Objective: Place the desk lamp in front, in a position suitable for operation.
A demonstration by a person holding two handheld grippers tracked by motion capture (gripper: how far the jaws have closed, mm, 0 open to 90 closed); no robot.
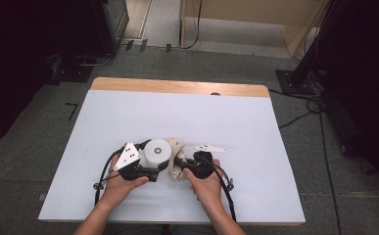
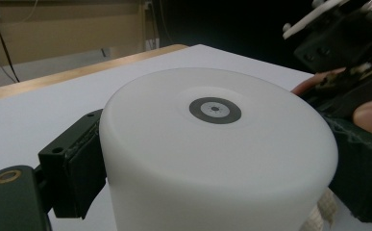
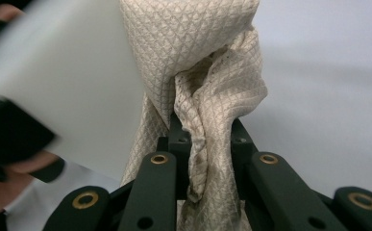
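Observation:
A white cylinder [image 1: 157, 152] with a small grey disc on its top stands upright near the table's front middle. My left gripper [image 1: 153, 171] is shut on the cylinder [image 2: 212, 159]; its black pads [image 2: 80, 178] press on both sides of the cylinder wall. A beige quilted cloth [image 1: 177, 161] lies bunched against the cylinder's right side. My right gripper [image 1: 181, 163] is shut on the cloth [image 3: 203, 106], which rises crumpled from between its jaws, with the white cylinder [image 3: 73, 96] blurred just to its left.
The table [image 1: 128, 117] has a white top and a wooden far edge [image 1: 177, 87]. Cables trail from both grippers toward the front edge. Dark equipment stands and floor cables sit beyond the table at the left and right.

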